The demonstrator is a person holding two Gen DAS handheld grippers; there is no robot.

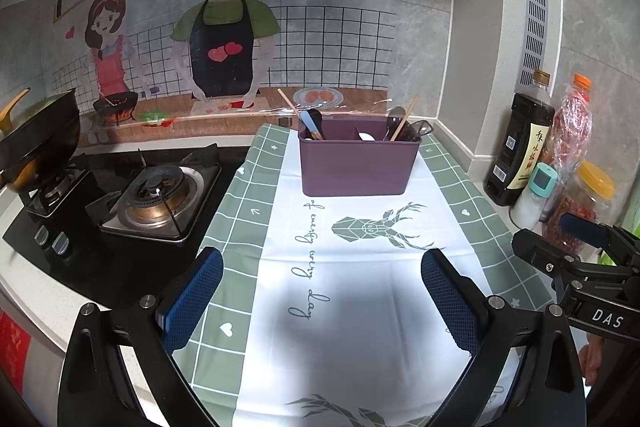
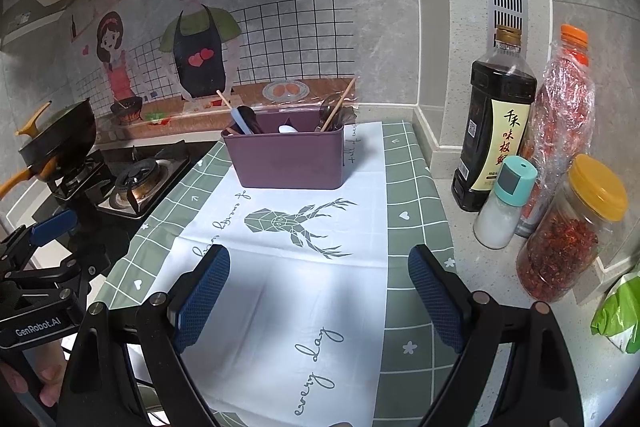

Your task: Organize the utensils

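A purple utensil box stands at the far end of the green and white cloth; it also shows in the right wrist view. It holds chopsticks, spoons and a light blue utensil. My left gripper is open and empty above the near part of the cloth. My right gripper is open and empty, also well short of the box. Each gripper shows at the edge of the other's view.
A gas hob with a pan lies left of the cloth. A dark sauce bottle, a salt shaker, a chilli bottle and a chilli jar stand at the right. A green bag lies near right.
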